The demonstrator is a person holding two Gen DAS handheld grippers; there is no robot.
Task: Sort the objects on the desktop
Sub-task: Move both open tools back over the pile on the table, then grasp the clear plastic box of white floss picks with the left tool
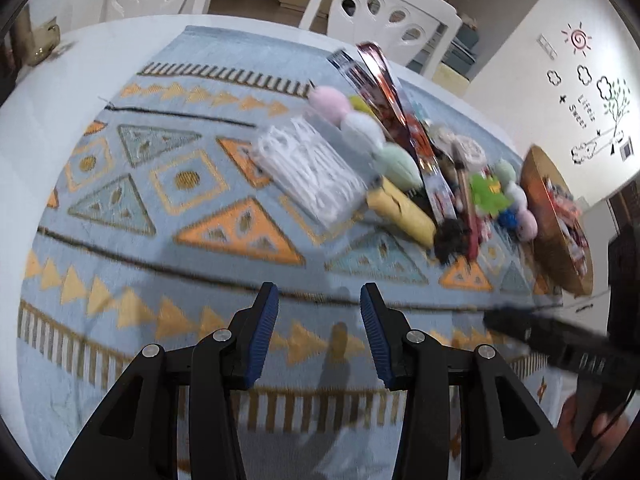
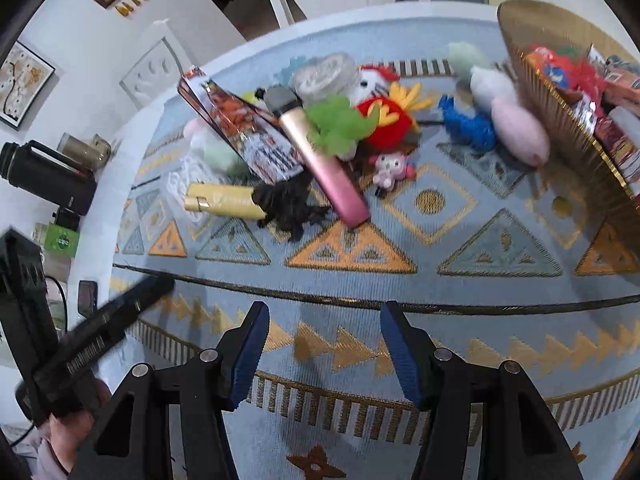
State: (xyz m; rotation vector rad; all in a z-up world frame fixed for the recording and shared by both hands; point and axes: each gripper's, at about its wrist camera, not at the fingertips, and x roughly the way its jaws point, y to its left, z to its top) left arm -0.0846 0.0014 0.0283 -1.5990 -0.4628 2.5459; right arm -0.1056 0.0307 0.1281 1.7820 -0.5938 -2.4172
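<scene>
A pile of small objects lies on a patterned blue mat (image 2: pixel 400 280): a pink microphone (image 2: pixel 320 152), a yellow roll (image 2: pixel 224 202), a black fuzzy clump (image 2: pixel 290 208), a green plush (image 2: pixel 340 124), a red plush (image 2: pixel 386 120), a blue fuzzy toy (image 2: pixel 468 126), a pink pom (image 2: pixel 520 132) and shiny snack packets (image 2: pixel 240 132). In the left wrist view the yellow roll (image 1: pixel 400 212), a white lace piece (image 1: pixel 308 168) and pastel poms (image 1: pixel 362 128) show. My left gripper (image 1: pixel 318 300) is open and empty above the mat. My right gripper (image 2: pixel 324 316) is open and empty, short of the pile.
A round woven basket (image 2: pixel 560 120) holding snack packets stands at the right; it also shows in the left wrist view (image 1: pixel 560 264). White chairs (image 1: pixel 380 8) stand behind the table. A black flask (image 2: pixel 48 176) and jars sit on the left side.
</scene>
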